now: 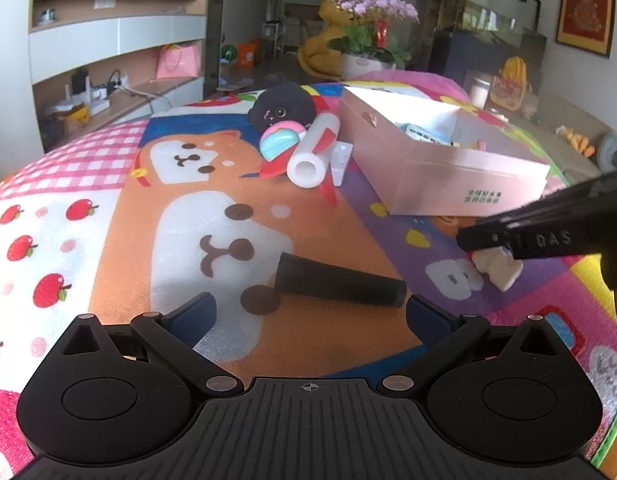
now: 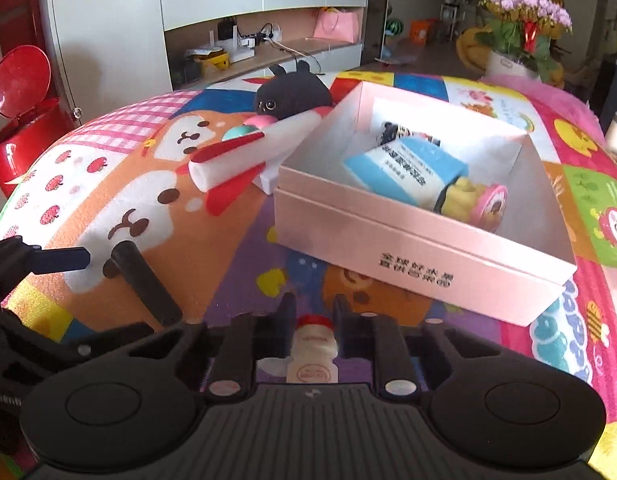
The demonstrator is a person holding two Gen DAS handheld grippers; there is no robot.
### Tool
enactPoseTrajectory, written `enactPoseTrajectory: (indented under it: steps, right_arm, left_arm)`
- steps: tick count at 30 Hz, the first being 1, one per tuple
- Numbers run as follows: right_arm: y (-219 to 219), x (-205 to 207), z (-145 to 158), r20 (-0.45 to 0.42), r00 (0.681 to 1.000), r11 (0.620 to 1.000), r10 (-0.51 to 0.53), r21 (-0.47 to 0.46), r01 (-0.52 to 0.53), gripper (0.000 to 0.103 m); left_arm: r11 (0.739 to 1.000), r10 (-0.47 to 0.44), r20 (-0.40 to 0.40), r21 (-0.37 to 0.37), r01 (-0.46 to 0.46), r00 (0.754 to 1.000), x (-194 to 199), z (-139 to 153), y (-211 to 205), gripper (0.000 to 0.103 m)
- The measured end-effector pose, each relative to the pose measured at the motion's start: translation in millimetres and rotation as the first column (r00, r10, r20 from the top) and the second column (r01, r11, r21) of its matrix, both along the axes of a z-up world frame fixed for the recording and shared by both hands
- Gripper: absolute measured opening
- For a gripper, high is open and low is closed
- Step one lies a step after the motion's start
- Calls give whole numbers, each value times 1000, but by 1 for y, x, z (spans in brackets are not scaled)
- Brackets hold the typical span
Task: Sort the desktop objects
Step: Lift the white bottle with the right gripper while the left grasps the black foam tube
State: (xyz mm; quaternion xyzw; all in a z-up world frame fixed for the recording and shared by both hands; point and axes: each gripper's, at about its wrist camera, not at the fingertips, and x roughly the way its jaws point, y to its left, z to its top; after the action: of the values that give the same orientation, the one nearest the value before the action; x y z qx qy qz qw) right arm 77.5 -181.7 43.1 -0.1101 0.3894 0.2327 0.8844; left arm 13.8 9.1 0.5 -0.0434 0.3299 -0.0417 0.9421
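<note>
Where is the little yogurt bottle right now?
The little yogurt bottle sits clamped in the right gripper, just in front of the pink box.

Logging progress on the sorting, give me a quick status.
Right gripper shut on small bottle. Left gripper open, black tube just ahead. Pink box open ahead, path looks clear.

Daylit living rm: shelf unit [image 2: 264, 20] far left, pink orchids [image 1: 374, 4] far, red bin [image 2: 20, 120] left.
</note>
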Motion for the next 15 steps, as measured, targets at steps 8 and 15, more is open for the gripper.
enactPoseTrajectory:
  steps: [8, 15]
  right_arm:
    - [-19, -31, 14, 145, 989, 999, -17, 36, 12, 18]
    - [-35, -62, 7, 241, 970, 999, -32, 32, 25, 19]
  left_arm:
    - [1000, 8, 3, 2, -8, 1000, -3, 0, 1, 103]
    - [1000, 11, -3, 15, -11, 1000, -1, 0, -1, 103]
